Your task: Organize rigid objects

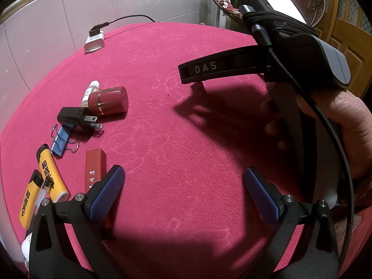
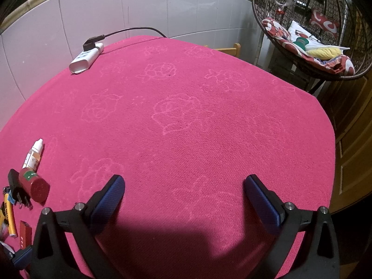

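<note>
Small objects lie in a row at the table's left: a dropper bottle point(image 1: 90, 92), a dark red cylinder point(image 1: 109, 101), a black plug adapter point(image 1: 76, 116), a blue binder clip point(image 1: 61, 140), two yellow lighters point(image 1: 52, 174) and a red rectangular case point(image 1: 95, 169). My left gripper point(image 1: 183, 186) is open and empty, its left finger just beside the red case. My right gripper point(image 2: 183, 193) is open and empty over bare cloth; it also shows in the left wrist view point(image 1: 232, 69), held by a hand. The cylinder point(image 2: 34, 184) and bottle point(image 2: 34, 154) lie to its left.
A pink cloth point(image 2: 197, 127) covers the round table. A white power strip point(image 2: 86, 58) with a black cable lies at the far left edge by the tiled wall. A wicker hanging chair point(image 2: 309, 44) with cushions stands beyond the table's right.
</note>
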The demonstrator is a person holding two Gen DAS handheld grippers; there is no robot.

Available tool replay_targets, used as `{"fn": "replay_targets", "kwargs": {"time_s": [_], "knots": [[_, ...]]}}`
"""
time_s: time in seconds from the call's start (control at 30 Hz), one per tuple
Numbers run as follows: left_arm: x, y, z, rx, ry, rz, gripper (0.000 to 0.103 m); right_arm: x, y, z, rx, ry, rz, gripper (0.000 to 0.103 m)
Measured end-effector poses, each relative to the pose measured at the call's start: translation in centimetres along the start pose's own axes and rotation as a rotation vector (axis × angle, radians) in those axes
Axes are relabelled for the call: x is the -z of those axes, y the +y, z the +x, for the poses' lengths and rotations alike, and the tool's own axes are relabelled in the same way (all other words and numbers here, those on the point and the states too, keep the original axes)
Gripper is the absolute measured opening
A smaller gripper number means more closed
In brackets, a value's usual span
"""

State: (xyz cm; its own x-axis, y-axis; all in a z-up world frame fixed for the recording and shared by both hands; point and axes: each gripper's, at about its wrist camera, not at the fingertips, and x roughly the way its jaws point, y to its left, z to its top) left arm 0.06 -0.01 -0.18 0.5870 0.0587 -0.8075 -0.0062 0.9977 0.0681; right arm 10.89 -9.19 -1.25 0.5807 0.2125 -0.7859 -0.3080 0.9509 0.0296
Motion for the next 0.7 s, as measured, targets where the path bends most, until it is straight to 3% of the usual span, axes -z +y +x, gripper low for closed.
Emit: {"fn": "replay_targets", "kwargs": {"time_s": [0.3,0.4,0.43,0.47,0.57,0.67,0.7], "knots": [[-0.2,0.0,0.0,0.013,-0.008,-0.032,0.103,0.0,-0.5,-0.2,-0.043,-0.005,0.029,0.103],[-0.8,-0.4,-0.2,0.013,0.050,-0.061,0.103,0.1,-1.3,-0.5,-0.103,-0.011,0.048,0.103],[-1.0,-0.7,-1.0,0.054,0.059,-0.081,0.103,0.1,-1.6,-0.8,-0.133,-0.015,0.057,0.103],[-1.1,-0.7,-2.4,0.085,0.012,-0.103,0.103,0.0,-2.0,-1.1,-0.171,-0.027,0.064,0.103],[-1.6,-0.4,-8.4,0.019,-0.125,-0.121,0.103,-0.5,-3.1,-3.3,-0.349,-0.126,0.098,0.103],[-0.5,2.6,-15.3,-0.056,-0.265,-0.254,0.103,-1.1,-2.6,-6.7,-0.470,-0.312,0.011,0.103],[-0.1,3.9,-17.1,-0.091,-0.274,-0.307,0.103,-1.2,-1.9,-7.4,-0.500,-0.347,-0.043,0.103]]}}
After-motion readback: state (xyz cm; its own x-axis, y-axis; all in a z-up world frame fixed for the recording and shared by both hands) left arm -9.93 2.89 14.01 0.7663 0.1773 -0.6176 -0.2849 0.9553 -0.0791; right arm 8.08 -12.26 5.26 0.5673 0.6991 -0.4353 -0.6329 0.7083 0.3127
